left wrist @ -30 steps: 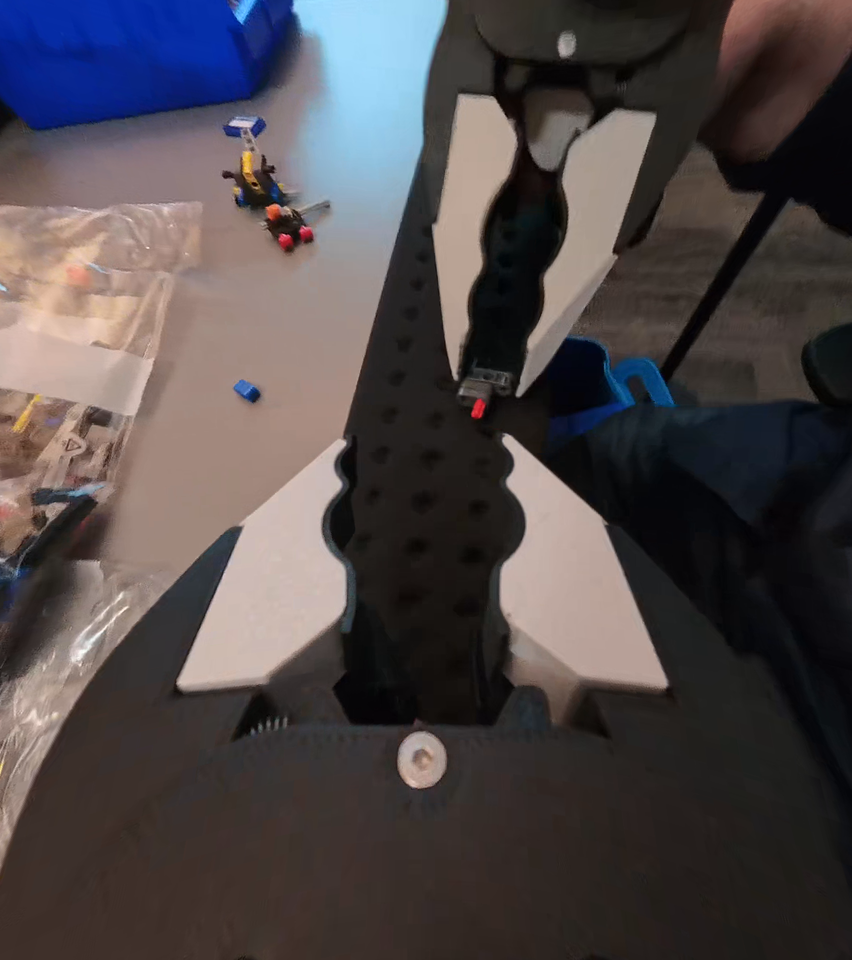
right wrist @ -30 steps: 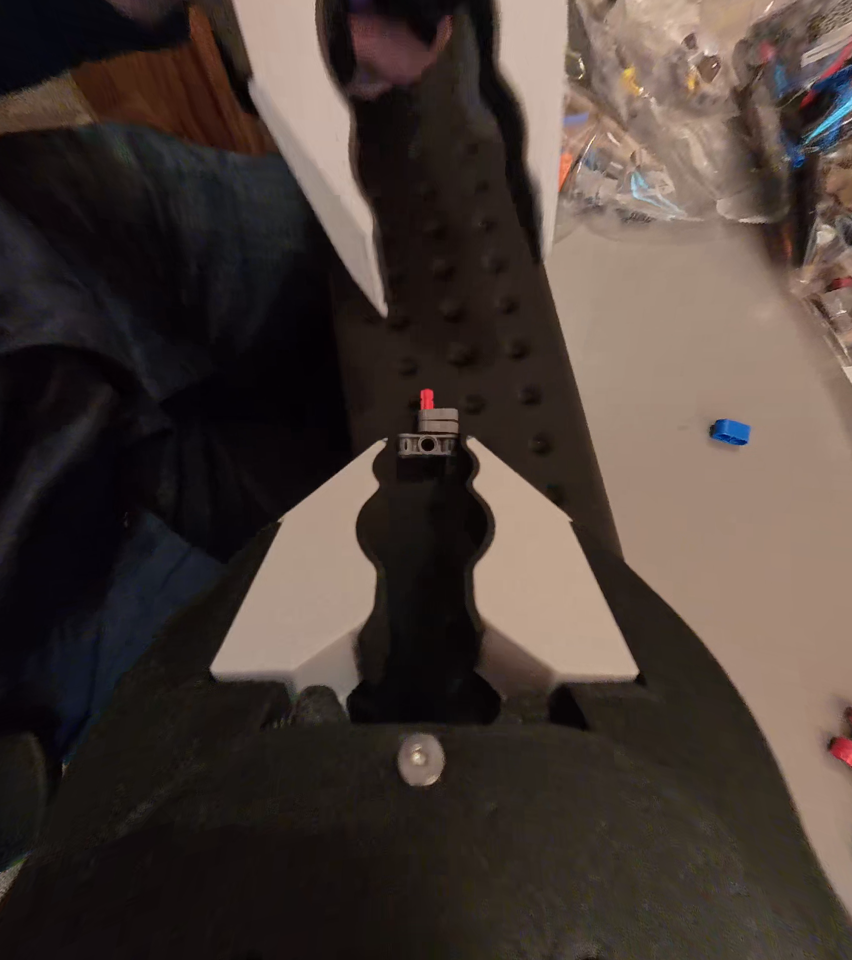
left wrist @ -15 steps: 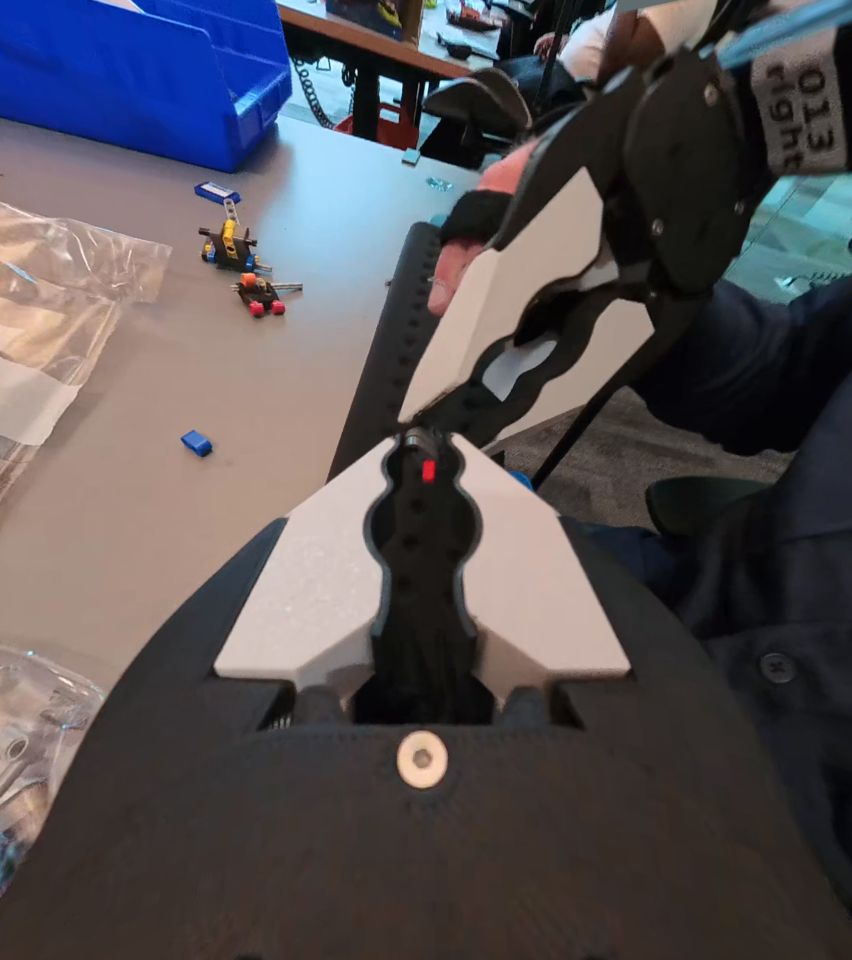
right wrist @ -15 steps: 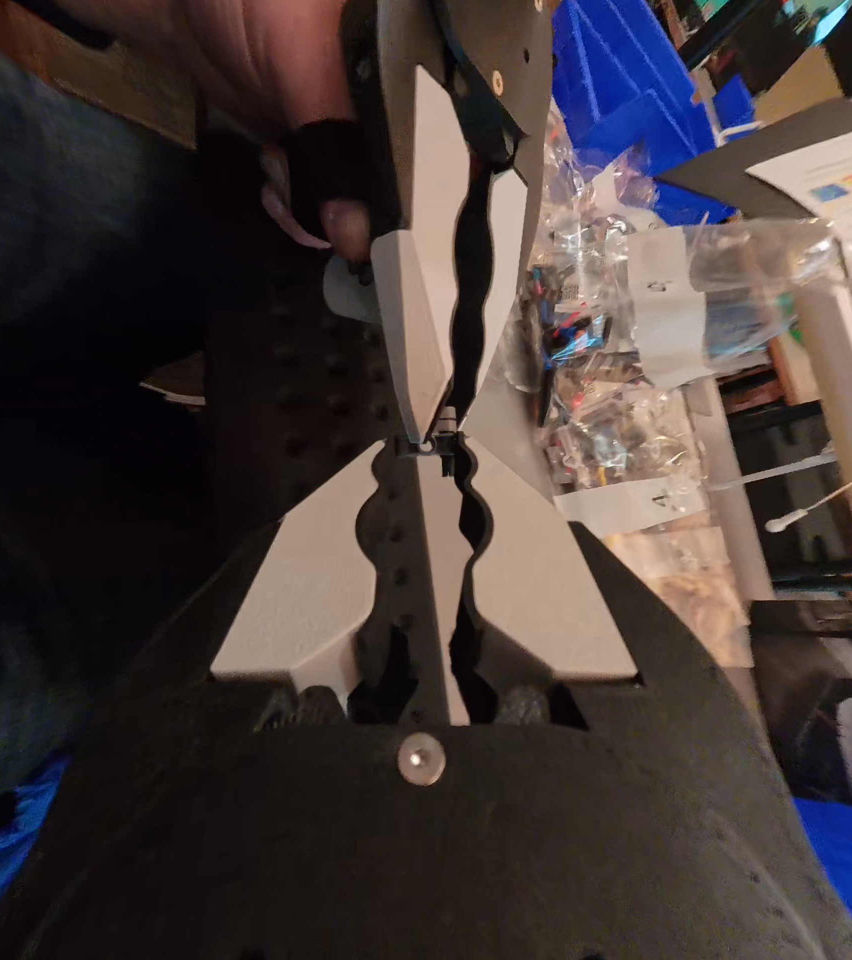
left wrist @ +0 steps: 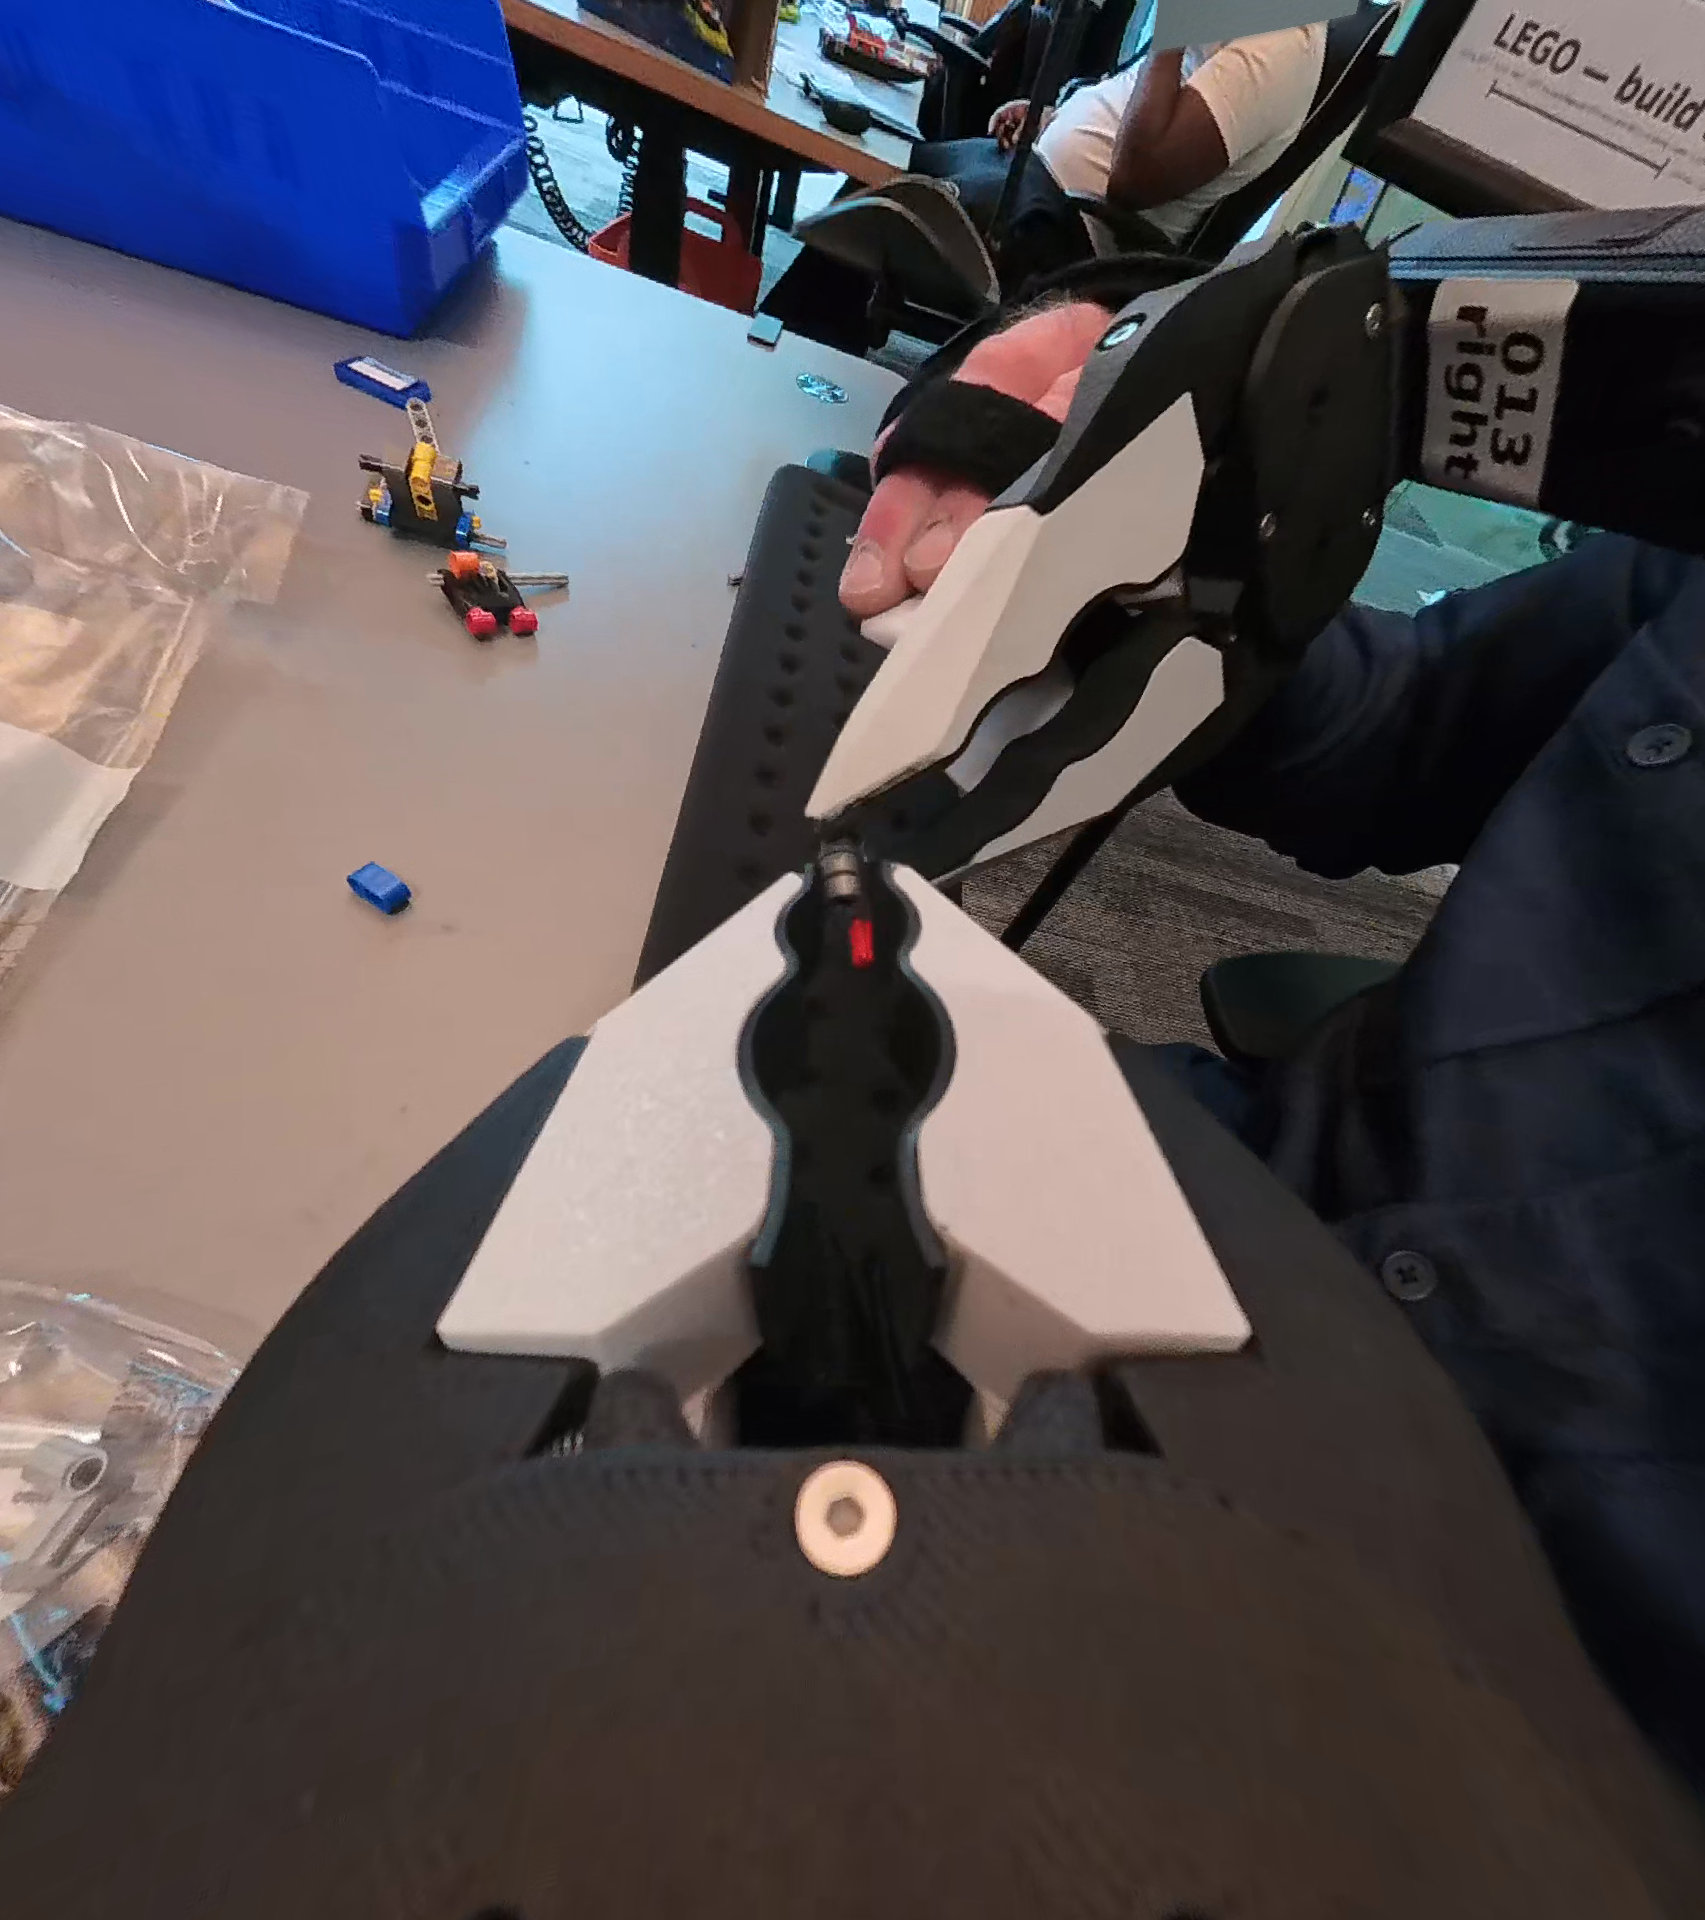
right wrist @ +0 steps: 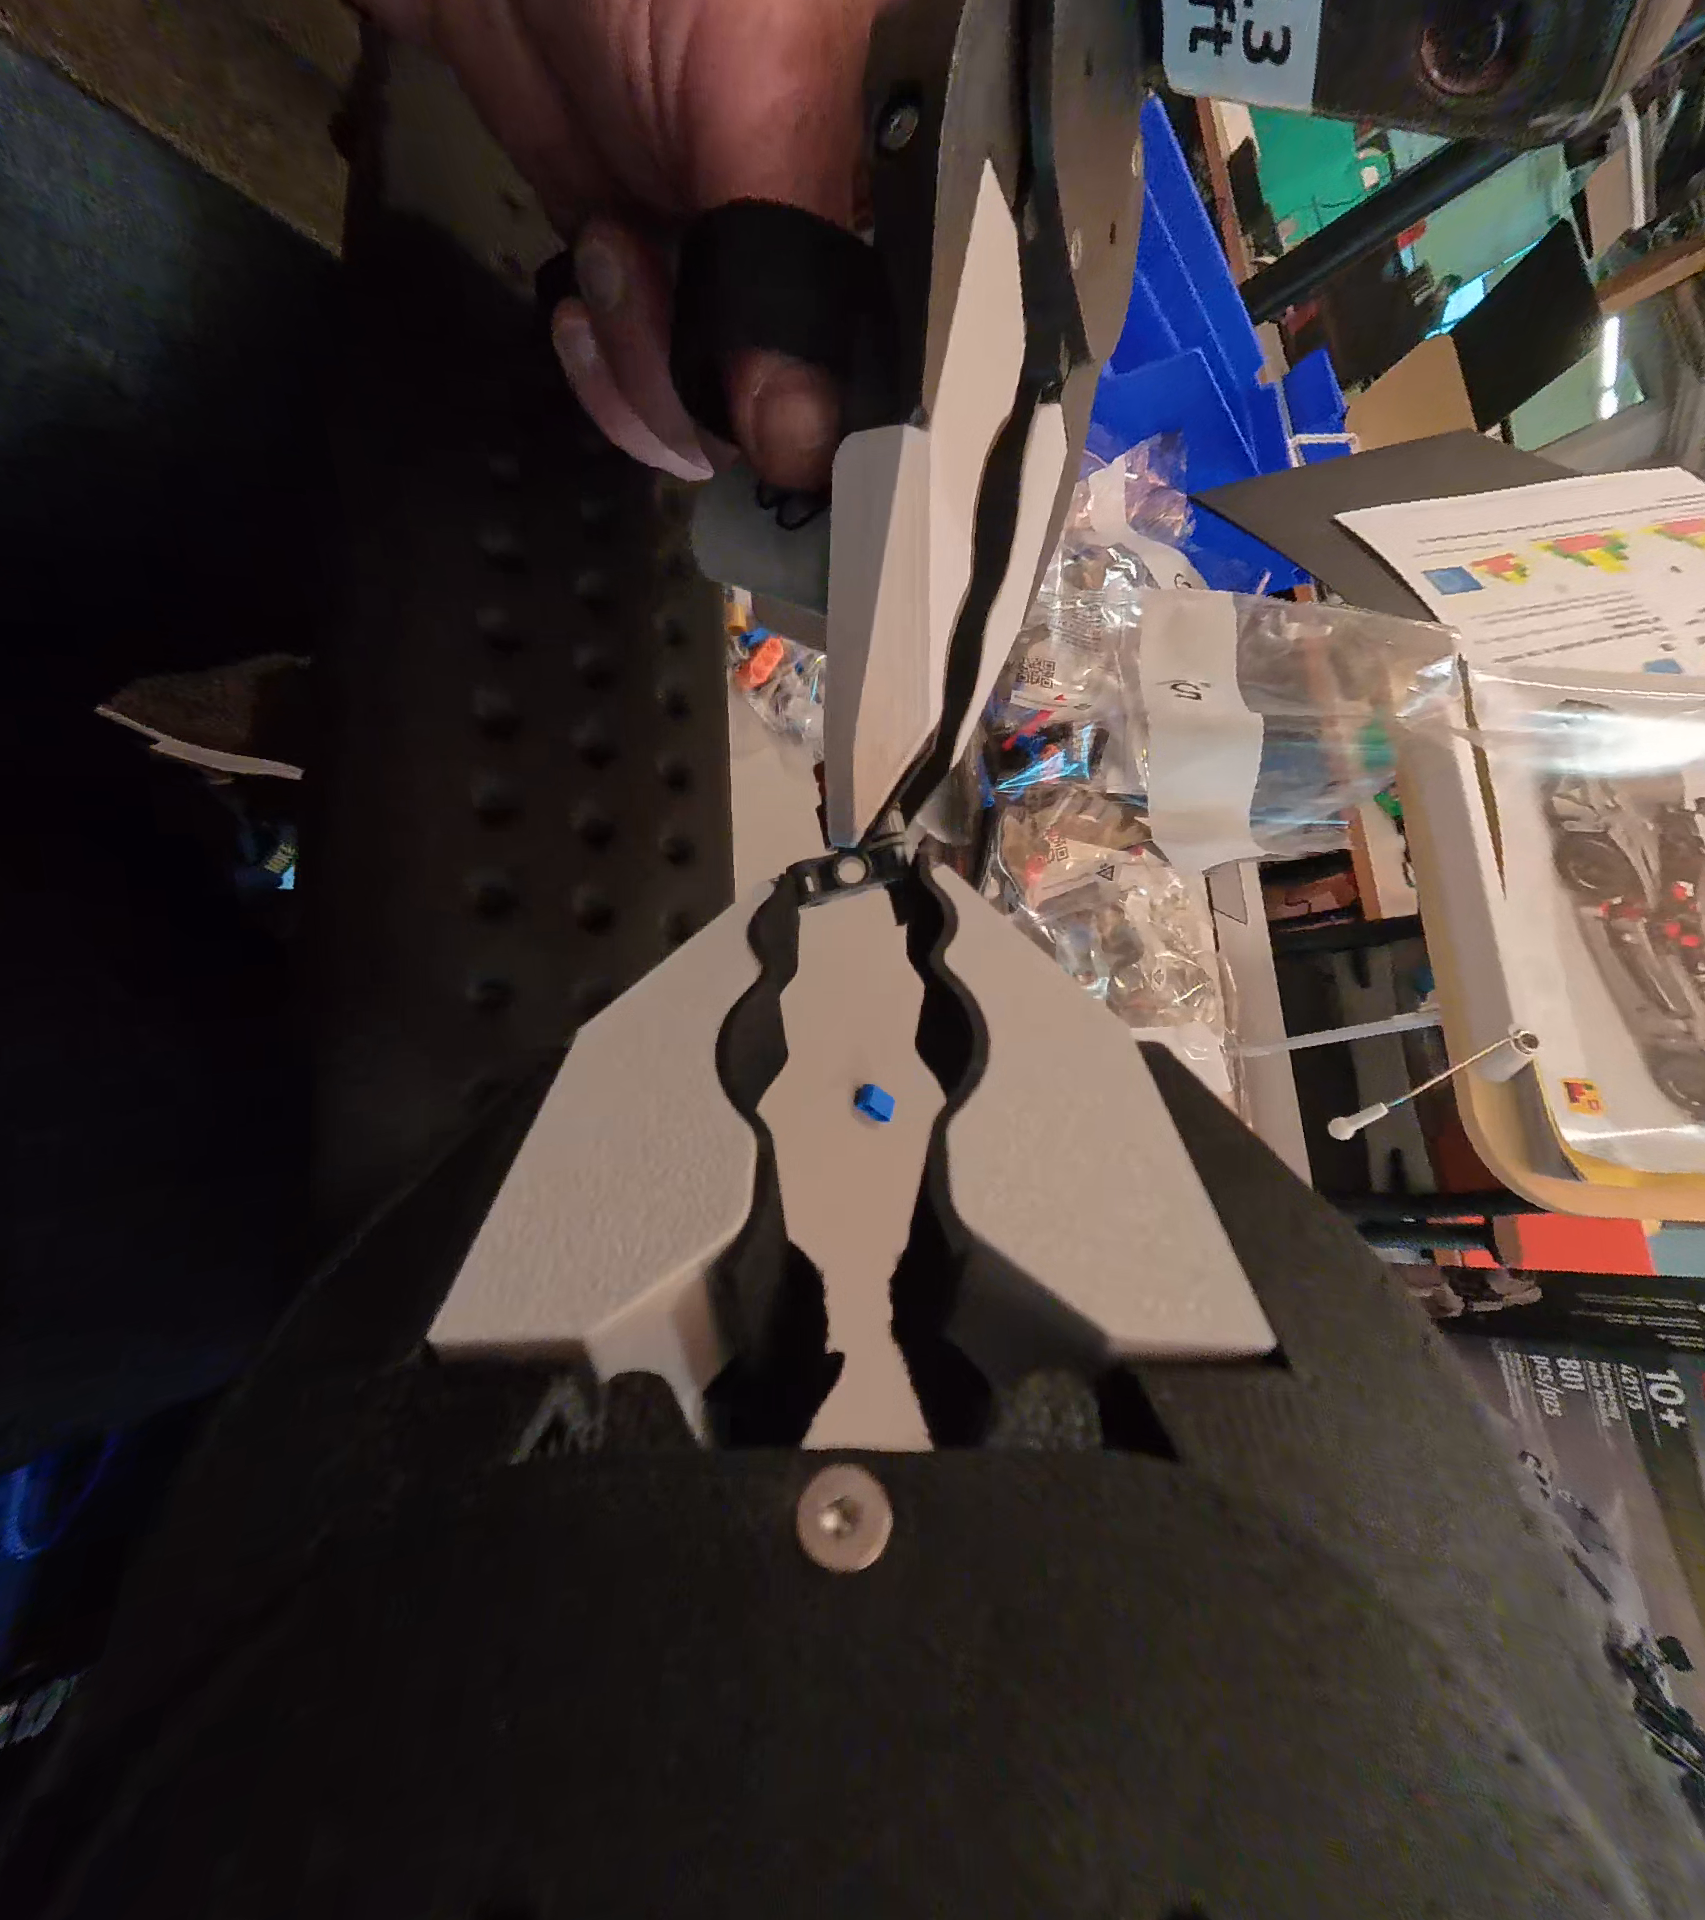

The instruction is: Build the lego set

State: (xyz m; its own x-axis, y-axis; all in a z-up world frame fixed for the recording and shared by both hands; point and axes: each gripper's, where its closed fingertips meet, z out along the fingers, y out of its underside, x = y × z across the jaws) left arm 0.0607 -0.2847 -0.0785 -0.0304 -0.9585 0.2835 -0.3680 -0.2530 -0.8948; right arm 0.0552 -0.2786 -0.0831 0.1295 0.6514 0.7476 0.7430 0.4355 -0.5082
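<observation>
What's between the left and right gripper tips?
A small grey Lego piece with a red pin, where the left gripper and right gripper meet. Both wrist views show it.

Grey connector [left wrist: 843, 871] mostly hidden between both fingertip pairs; parts inside plastic bags [right wrist: 1128, 790] too blurred to identify.

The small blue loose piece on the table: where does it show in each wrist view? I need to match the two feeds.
Left wrist view: the small blue piece lies on the bare grey table, left of the left gripper.
Right wrist view: it shows through the gap between the right gripper's fingers, on the table.
Shared landmark: the grey connector, where both grippers' tips meet.
</observation>
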